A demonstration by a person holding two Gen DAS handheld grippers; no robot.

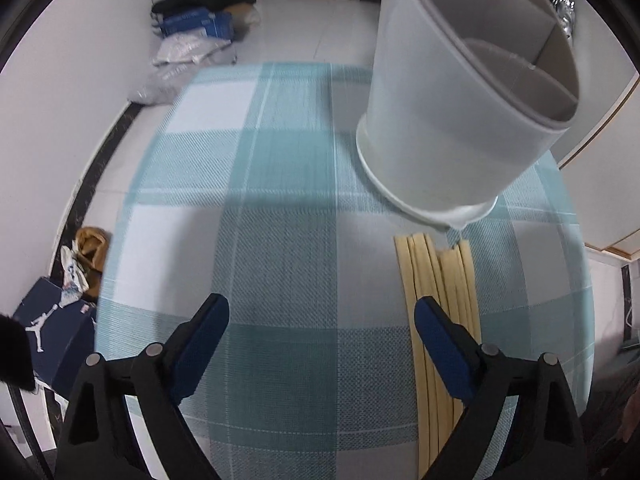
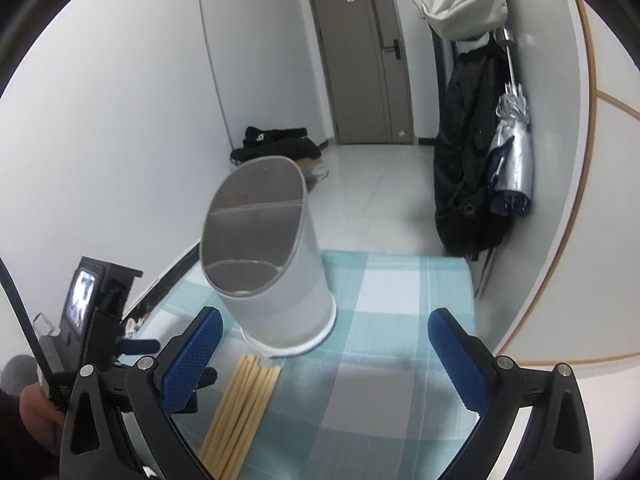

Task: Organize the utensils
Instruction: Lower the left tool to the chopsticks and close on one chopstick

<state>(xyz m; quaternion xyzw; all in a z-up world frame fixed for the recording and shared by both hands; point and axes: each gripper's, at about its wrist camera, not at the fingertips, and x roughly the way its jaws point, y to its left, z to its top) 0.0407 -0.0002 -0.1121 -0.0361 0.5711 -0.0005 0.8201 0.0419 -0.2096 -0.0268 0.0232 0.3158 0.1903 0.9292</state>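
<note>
A bundle of pale wooden chopsticks (image 1: 440, 320) lies on the teal checked tablecloth (image 1: 280, 220); it also shows in the right wrist view (image 2: 244, 400). A white oval utensil holder (image 1: 460, 100) with an inner divider stands upright just beyond the chopsticks' far ends, empty inside; it also shows in the right wrist view (image 2: 272, 264). My left gripper (image 1: 322, 316) is open and empty above the cloth, its right finger over the chopsticks. My right gripper (image 2: 326, 328) is open and empty, to the right of the chopsticks.
The table (image 2: 400, 280) ends near a wall on the right. Coats and an umbrella (image 2: 512, 136) hang there. Bags and boxes (image 1: 200, 28) lie on the floor beyond the table. A shoe box (image 1: 52, 328) sits at the left. The left gripper's body (image 2: 92, 320) is at the left.
</note>
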